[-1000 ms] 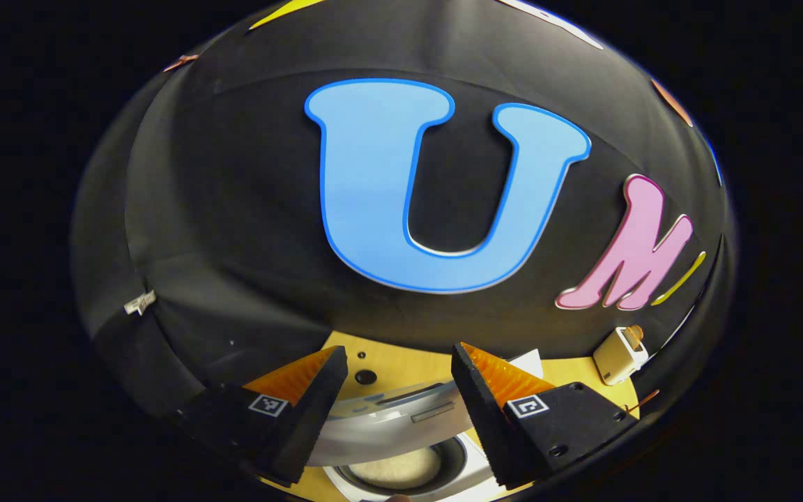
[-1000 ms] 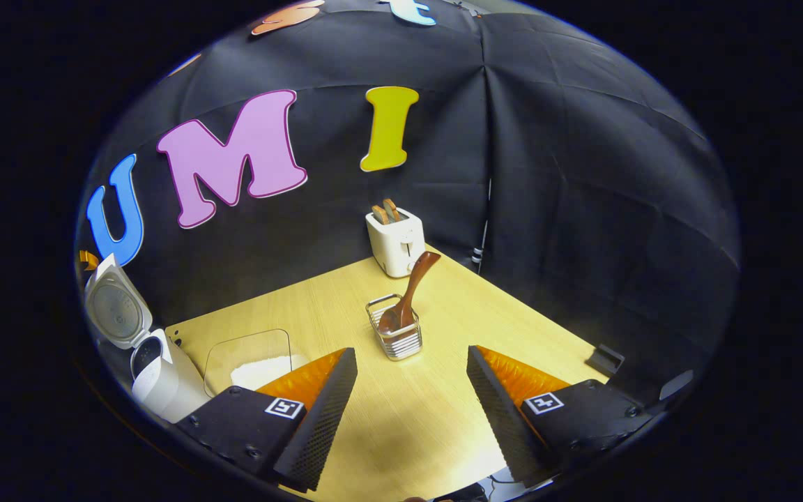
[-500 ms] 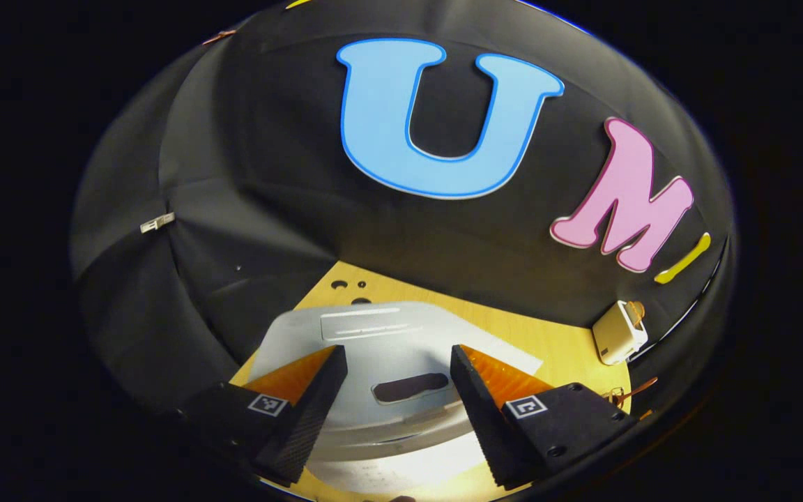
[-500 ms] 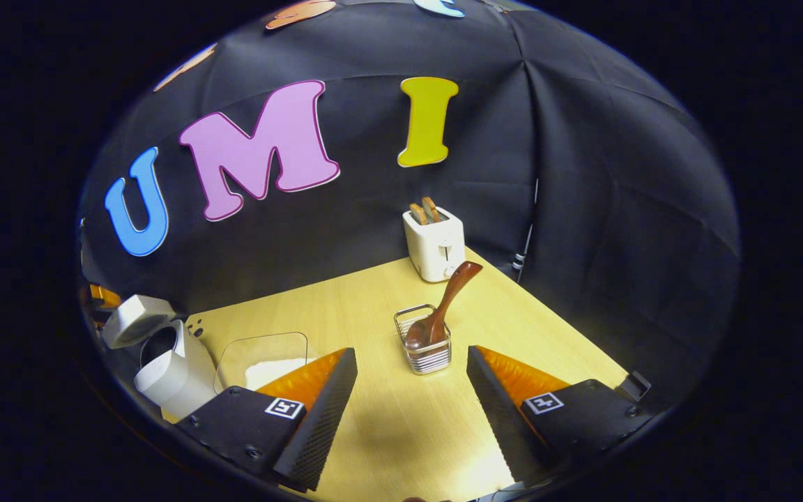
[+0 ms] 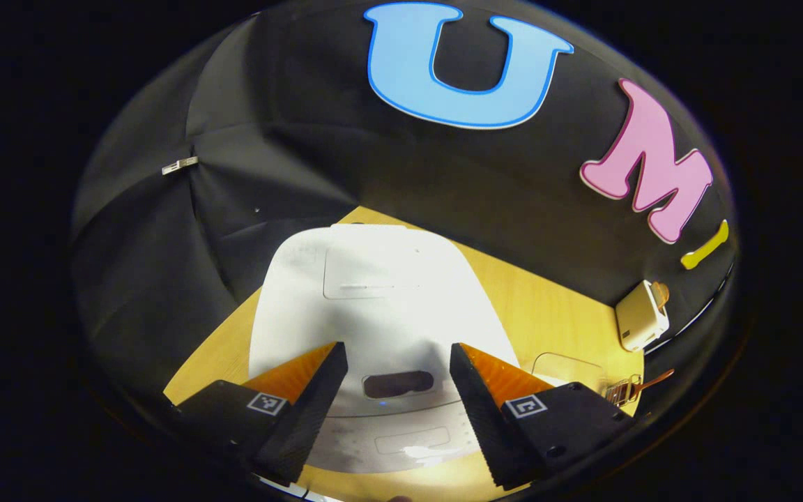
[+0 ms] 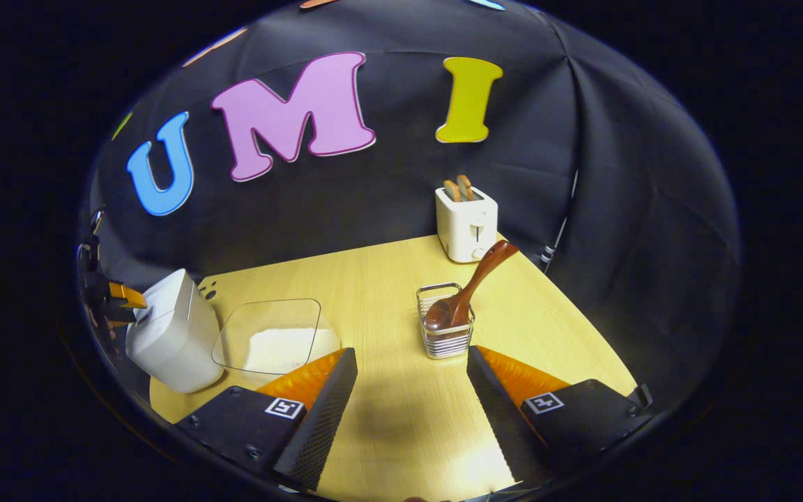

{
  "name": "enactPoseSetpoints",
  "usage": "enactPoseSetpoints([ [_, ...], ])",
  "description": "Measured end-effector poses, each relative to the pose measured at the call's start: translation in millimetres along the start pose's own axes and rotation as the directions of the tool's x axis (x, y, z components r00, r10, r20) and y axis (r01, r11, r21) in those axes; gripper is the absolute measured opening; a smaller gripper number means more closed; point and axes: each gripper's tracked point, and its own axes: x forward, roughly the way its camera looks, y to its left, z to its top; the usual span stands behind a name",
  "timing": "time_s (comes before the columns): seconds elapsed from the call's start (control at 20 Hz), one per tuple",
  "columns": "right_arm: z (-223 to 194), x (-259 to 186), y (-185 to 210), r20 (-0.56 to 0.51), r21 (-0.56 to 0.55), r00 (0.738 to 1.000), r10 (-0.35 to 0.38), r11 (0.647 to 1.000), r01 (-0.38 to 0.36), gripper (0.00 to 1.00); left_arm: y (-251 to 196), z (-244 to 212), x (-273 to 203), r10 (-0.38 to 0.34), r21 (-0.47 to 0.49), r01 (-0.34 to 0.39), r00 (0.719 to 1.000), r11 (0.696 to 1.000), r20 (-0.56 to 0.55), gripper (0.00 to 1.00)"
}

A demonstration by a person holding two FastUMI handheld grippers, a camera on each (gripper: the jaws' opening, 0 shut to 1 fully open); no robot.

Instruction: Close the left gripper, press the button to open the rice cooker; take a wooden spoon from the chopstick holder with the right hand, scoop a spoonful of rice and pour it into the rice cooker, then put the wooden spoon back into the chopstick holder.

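**A:** Where do we stand with the rice cooker (image 5: 380, 307)?

**B:** It sits at the left edge of the table (image 6: 373, 293) with its lid down. The wooden spoon (image 6: 471, 289) stands bowl-down in the chopstick holder (image 6: 447, 341), toward the table's right side, with its handle leaning toward the far corner.

**A:** So how far along are we?

**B:** We can't settle that. A shut lid and a stowed spoon fit a moment before the button is pressed, and they also fit the very end with the lid down again. With the lid shut we can't see whether there is rice inside.

**A:** And the jaws?

**B:** Both are released. The left gripper (image 5: 396, 346) hovers spread over the lid's front, straddling a dark oval recess (image 5: 398, 383) that we judge may be the button. The right gripper (image 6: 412, 352) holds nothing and is parted above bare table, short of the holder.

**A:** What does each view give us?

**B:** The left gripper view gives the lid top close up. The right gripper view gives the cooker's side, the glass dish (image 6: 269, 335) of rice (image 6: 283, 346) just beside it, and the toaster (image 6: 466, 222) at the far corner.
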Motion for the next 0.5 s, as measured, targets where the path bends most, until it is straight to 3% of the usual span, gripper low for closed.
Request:
enactPoseSetpoints([
  [0.2,-14,5,12,-0.035,0.004,0.999,0.040,0.999,-0.040,0.98,3,-7,8,0.080,0.133,-0.082,0.997,0.988,0.020,0.98],
  [0.5,-27,7,32,-0.059,-0.003,0.995,0.080,0.997,-0.081,0.99,0,-5,10,0.080,0.130,-0.093,0.992,0.987,0.100,0.99],
])
